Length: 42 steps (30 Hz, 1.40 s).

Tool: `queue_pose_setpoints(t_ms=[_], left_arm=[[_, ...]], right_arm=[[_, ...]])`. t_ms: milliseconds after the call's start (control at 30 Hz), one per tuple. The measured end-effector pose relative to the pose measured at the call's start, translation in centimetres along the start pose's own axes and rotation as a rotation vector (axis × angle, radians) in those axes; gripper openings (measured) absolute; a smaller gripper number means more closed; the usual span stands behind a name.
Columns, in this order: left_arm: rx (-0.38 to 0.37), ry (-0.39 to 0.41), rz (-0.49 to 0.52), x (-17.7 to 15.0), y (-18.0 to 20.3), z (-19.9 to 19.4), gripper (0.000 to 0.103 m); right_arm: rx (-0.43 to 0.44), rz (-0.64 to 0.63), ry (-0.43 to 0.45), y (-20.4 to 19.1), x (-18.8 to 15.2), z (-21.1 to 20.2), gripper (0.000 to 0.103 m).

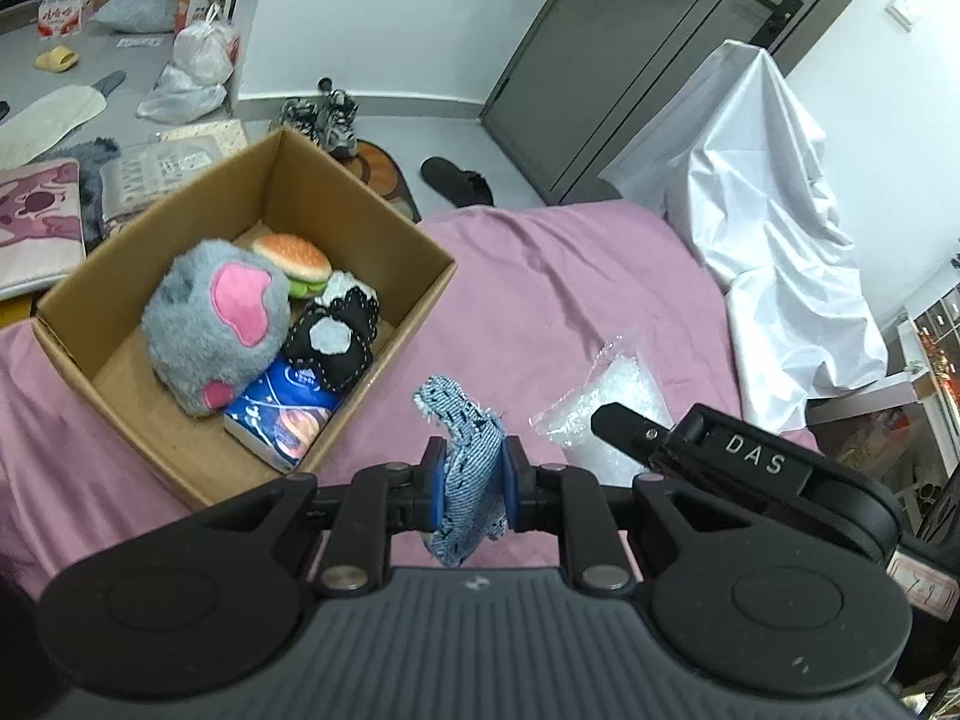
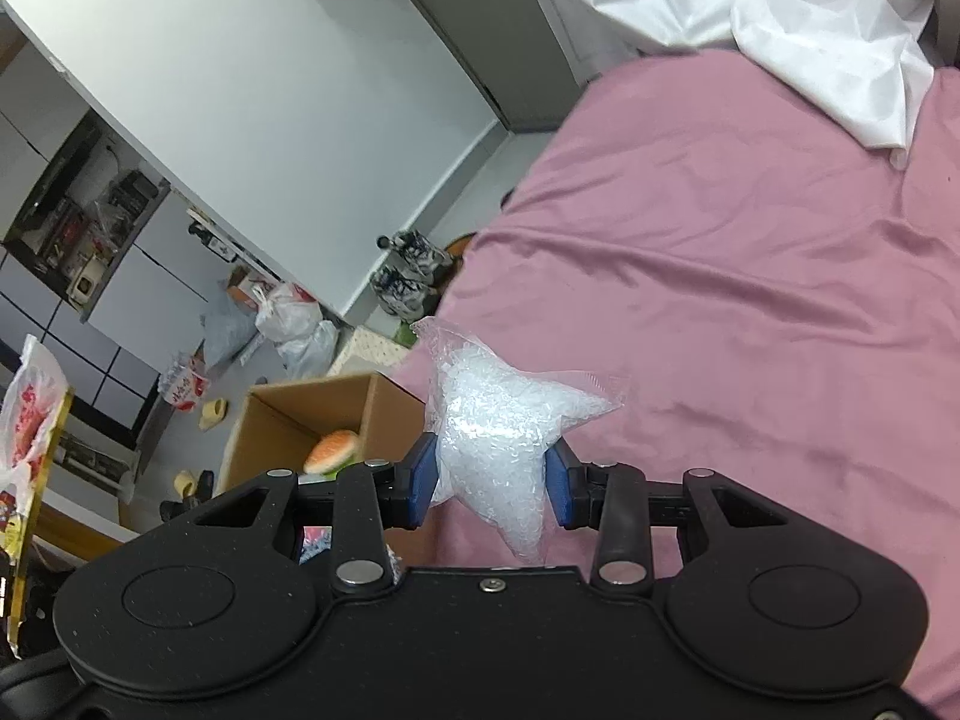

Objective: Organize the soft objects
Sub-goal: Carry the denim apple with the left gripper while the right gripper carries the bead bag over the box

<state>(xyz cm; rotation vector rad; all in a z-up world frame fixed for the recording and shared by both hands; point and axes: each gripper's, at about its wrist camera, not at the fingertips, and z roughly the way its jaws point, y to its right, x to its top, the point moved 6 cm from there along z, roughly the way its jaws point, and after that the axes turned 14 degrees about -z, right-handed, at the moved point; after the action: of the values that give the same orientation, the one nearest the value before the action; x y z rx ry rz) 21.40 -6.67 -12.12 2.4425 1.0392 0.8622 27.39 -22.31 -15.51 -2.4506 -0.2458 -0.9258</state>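
Cardboard box (image 1: 384, 276) at left on the pink bed (image 1: 570, 300) holds a grey plush (image 1: 210, 324), a burger toy (image 1: 294, 264), a black pouch (image 1: 336, 336) and a blue packet (image 1: 282, 420). Beside it, the left claw (image 1: 474, 480) clamps a denim scrap (image 1: 468, 468), long axis upright, tip curling toward the box. Further right, the right claw (image 2: 489, 480) grips a clear bead bag (image 2: 498, 420), long axis pointing away along the claw, above the bed.

Pale wall (image 1: 384, 18), grey door (image 1: 630, 60), grey floor (image 1: 72, 60) — cluttered, pink-sheeted bed (image 2: 720, 270), white draped sheet (image 1: 774, 210)
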Motion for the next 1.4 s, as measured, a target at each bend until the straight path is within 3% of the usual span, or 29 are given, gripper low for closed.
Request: queue_pose_setpoints(t_ms=[300, 567, 967, 1400], left_arm=[[-0.026, 0.039, 0.007, 2.0, -1.2, -2.8, 0.017], [-0.051, 0.067, 0.006, 4.9, -3.3, -4.9, 0.017], [-0.043, 0.09, -0.014, 9.1, -6.6, -5.6, 0.017], [-0.014, 0.06, -0.081, 11.2, -10.1, -3.1, 0.017]], right_arm=[[0.042, -0.029, 0.061, -3.9, 1.5, -1.3, 0.037], [0.058, -0.084, 0.064, -7.5, 2.4, -1.3, 0.037], [0.092, -0.133, 0.02, -11.5, 2.6, 0.9, 0.037], [0.122, -0.175, -0.063, -13.8, 1.5, 3.5, 0.037]])
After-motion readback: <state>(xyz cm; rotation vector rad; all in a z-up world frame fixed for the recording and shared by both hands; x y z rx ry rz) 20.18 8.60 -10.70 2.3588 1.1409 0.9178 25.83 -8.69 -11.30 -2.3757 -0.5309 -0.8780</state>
